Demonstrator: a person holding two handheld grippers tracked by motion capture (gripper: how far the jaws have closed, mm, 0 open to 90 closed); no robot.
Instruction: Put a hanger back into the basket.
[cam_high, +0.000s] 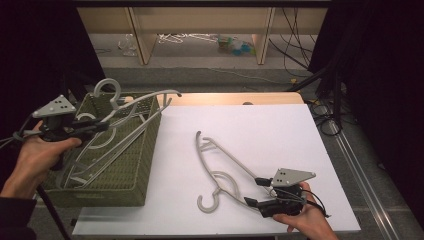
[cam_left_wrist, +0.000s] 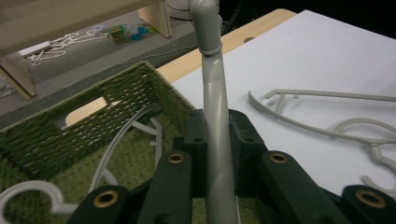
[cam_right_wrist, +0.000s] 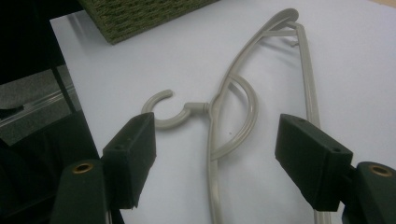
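Black jaws of the left gripper (cam_left_wrist: 217, 154) stand clenched on the round grey plastic bar of a held hanger (cam_left_wrist: 215, 116), the pads pressing it from both sides. Beyond the jaw tips that bar runs up to a collar and the base of the hook. In the high view the same hanger (cam_high: 131, 111) hangs tilted over the green woven basket (cam_high: 129, 170), one arm reaching past the basket's far right corner, the hook above its far rim. Below the left gripper (cam_high: 92, 126), inside the basket, lie more grey hangers (cam_left_wrist: 122, 140), one hook showing at the near left.

Right gripper (cam_right_wrist: 215, 154): jaws spread wide, nothing between the pads, released. Ahead of them a second grey plastic hanger (cam_right_wrist: 233, 107) lies flat on the white table sheet (cam_right_wrist: 140, 60); its hook curls just beyond the left jaw and its long arm runs between the jaws. In the high view this hanger (cam_high: 220, 165) lies just left of the right gripper (cam_high: 260, 192), well apart from the basket. The person's right hand (cam_high: 307, 217) holds the tool low over the sheet.
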